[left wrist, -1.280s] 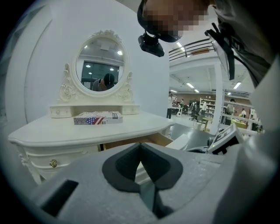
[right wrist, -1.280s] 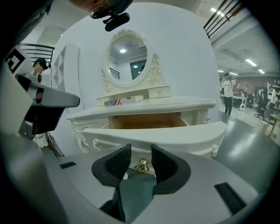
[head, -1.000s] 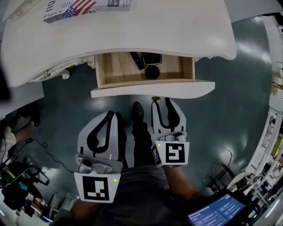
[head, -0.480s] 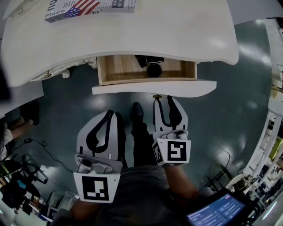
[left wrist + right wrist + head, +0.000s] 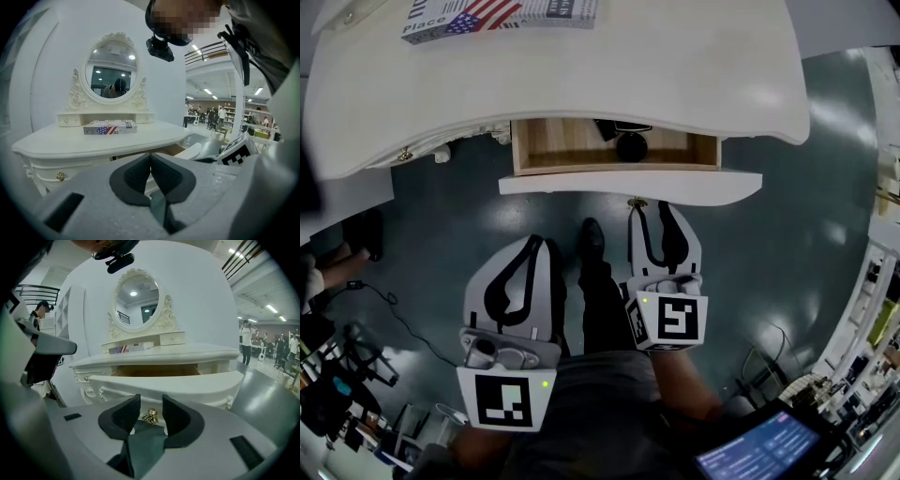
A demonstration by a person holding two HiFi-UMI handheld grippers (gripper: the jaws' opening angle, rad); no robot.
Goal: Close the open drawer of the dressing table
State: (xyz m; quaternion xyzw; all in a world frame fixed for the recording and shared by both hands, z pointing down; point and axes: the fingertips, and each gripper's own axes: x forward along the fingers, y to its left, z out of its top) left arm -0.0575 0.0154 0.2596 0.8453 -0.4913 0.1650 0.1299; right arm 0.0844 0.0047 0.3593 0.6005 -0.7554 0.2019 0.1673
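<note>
My right gripper (image 5: 151,414) is open to a narrow gap, pads either side of the small gold knob (image 5: 150,416) on the drawer front. I can't tell if a pad touches it. In the head view the tips sit just below the front's edge, near its middle.

My left gripper (image 5: 150,157) is closed, pads pressed together w/ nothing between. It's held lower and to the left, apart from the furniture, pointing at the dressing table (image 5: 581,84).

The drawer (image 5: 628,182) is pulled partway out from under the tabletop. Its wood interior shows, w/ a dark round item (image 5: 630,147) and another dark item at the back, half under the top.

On the tabletop, back left, lies a flat box w/ flag print (image 5: 502,14). Behind it stands the oval mirror (image 5: 137,294) in its carved white frame. The floor is dark and glossy.
</note>
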